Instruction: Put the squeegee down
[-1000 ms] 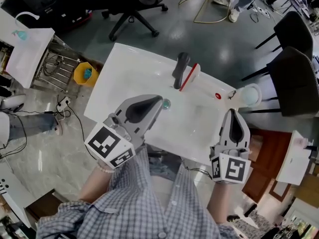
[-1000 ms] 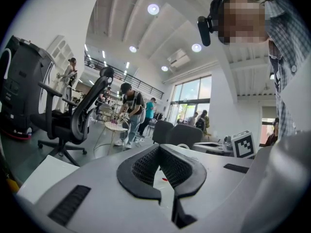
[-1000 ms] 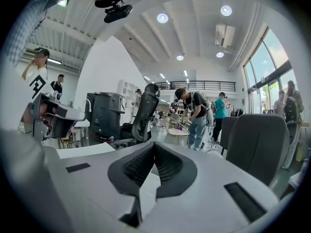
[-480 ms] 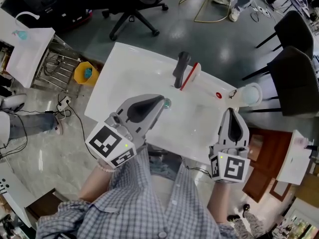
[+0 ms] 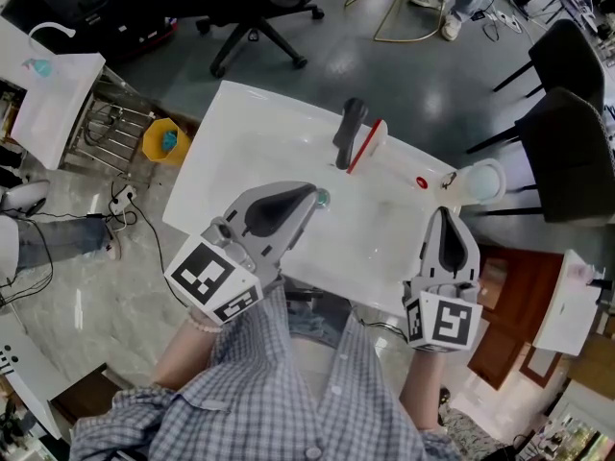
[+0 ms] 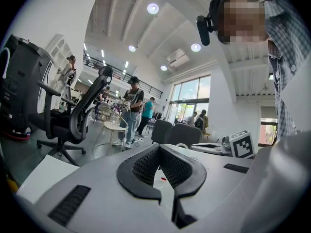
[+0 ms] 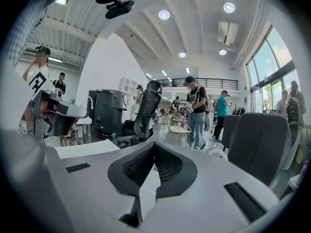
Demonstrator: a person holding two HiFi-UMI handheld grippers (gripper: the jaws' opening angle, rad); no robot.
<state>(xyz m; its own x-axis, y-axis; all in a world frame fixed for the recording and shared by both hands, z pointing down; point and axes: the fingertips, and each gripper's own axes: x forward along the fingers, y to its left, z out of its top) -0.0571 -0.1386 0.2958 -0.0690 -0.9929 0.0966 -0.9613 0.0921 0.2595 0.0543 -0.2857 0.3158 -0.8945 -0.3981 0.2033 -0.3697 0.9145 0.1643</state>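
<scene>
**Work surface.** A white table [image 5: 245, 137] is the reference for all positions below.

**Squeegee.** The squeegee [image 5: 348, 134] lies flat on the table, near its far edge and about midway along it. The dark handle points away from the person, and the red blade edge runs alongside it on the right. No gripper touches it.

**Left gripper.** The left gripper [image 5: 309, 196] is held over the near half of the table and points toward the far edge. The squeegee is well apart from its tip. In the left gripper view, the two dark ribbed pads of this gripper [image 6: 158, 148] meet at their tips and hold nothing.

**Right gripper.** The right gripper [image 5: 448, 215] is held over the table's near right corner. In the right gripper view, its jaws [image 7: 154, 145] are pressed together and hold nothing.

**Other items.**
- A small red object [image 5: 420, 184] lies on the table near its right end.
- A white round item [image 5: 480, 182] sits at the table's far right corner.
- A yellow bin [image 5: 161, 142] stands on the floor just off the table's left end.
</scene>
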